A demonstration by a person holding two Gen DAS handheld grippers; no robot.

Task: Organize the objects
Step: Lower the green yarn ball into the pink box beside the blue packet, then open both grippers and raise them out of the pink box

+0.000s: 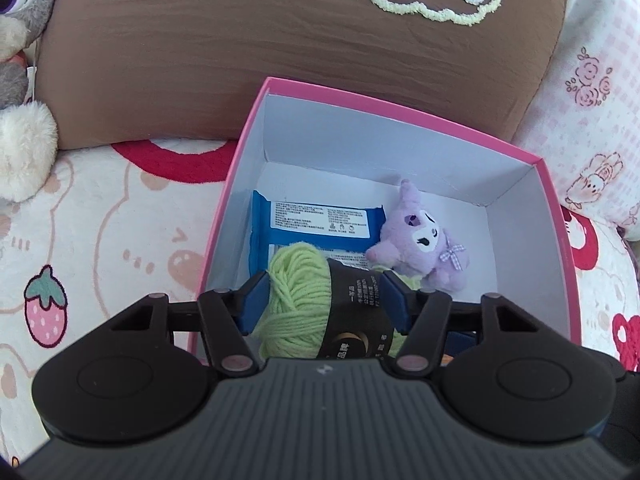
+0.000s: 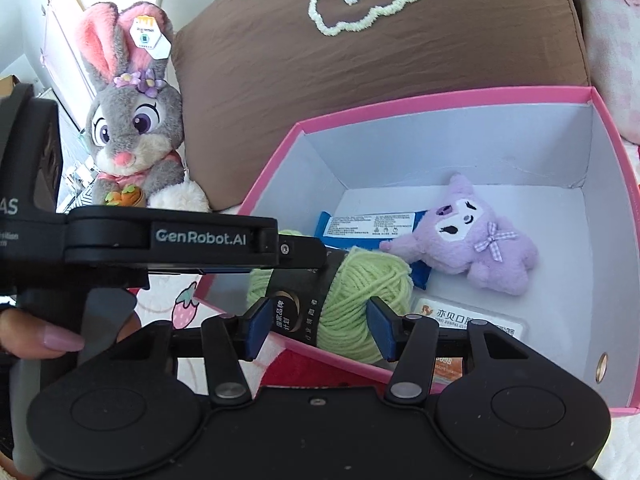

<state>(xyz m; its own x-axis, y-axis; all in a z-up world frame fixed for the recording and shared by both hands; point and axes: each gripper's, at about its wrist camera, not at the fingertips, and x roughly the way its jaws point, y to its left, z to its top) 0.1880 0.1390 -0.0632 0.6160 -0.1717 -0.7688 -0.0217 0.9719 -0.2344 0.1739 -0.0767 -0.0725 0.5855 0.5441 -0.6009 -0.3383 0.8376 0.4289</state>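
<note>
A ball of light green yarn (image 1: pixel 296 292) with a black paper band hangs low inside the pink box (image 1: pixel 400 108), whose inside is white. My left gripper (image 1: pixel 324 300) has its blue pads pressed on the two sides of the ball. In the right wrist view the same yarn (image 2: pixel 360 292) sits between the blue pads of my right gripper (image 2: pixel 318 328), which is shut on it too. The left gripper (image 2: pixel 316 258) comes in from the left there, and its tip meets the band. A thumb (image 2: pixel 60 338) rests on that tool's handle.
In the box (image 2: pixel 440 96) lie a purple plush (image 2: pixel 472 240), a blue wipes pack (image 2: pixel 368 224) and a white card box (image 2: pixel 472 320) near the front wall. A brown pillow (image 1: pixel 240 40) lies behind, with a grey bunny plush (image 2: pixel 128 128) to the left on a strawberry-print blanket (image 1: pixel 80 220).
</note>
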